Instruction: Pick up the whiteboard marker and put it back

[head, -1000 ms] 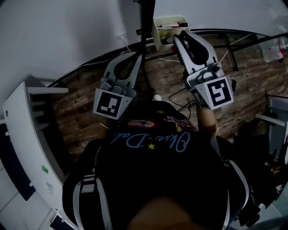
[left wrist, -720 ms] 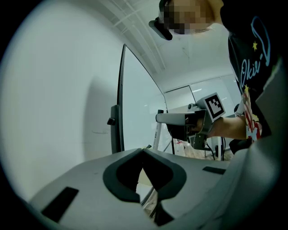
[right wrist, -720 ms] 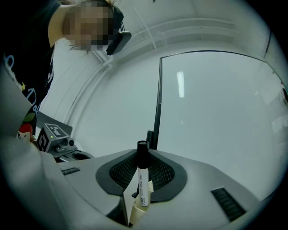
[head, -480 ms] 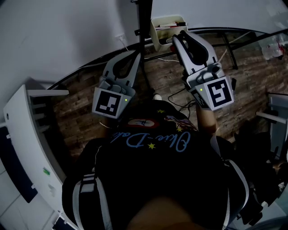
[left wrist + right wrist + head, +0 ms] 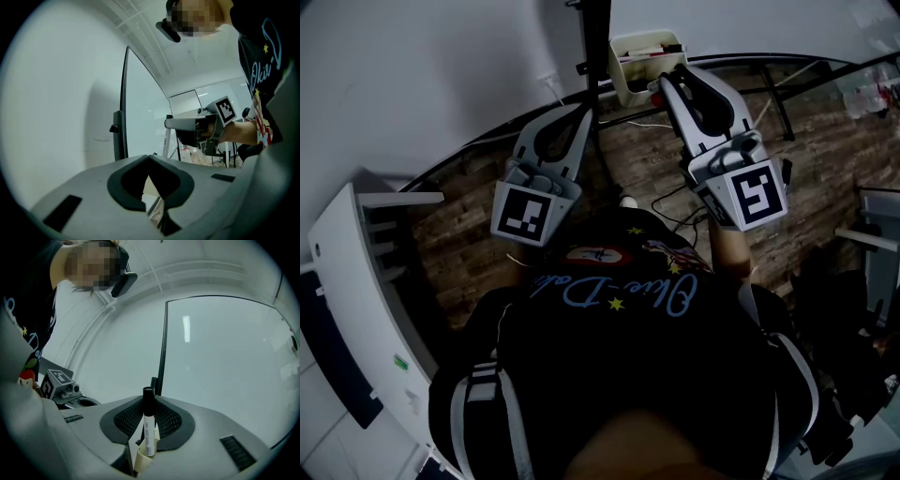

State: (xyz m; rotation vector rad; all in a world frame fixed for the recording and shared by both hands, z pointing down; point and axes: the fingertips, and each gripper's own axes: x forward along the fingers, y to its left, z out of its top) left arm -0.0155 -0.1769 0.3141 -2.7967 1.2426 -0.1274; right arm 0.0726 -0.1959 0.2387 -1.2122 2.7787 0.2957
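Observation:
The whiteboard marker (image 5: 148, 427), white with a black cap, stands upright between the jaws of my right gripper (image 5: 149, 401), which is shut on it. Its lower end dips into a cream holder (image 5: 139, 459). In the head view my right gripper (image 5: 666, 81) reaches up to that cream holder (image 5: 630, 67) on the whiteboard stand; the marker is not discernible there. My left gripper (image 5: 584, 111) is raised beside the black post and is shut with nothing in it (image 5: 149, 157).
The whiteboard (image 5: 225, 371) with its black edge (image 5: 162, 348) fills the space ahead. The black post (image 5: 598, 47) stands between the grippers. Cables (image 5: 667, 202) lie on the wood floor. A white cabinet (image 5: 347, 281) stands at the left.

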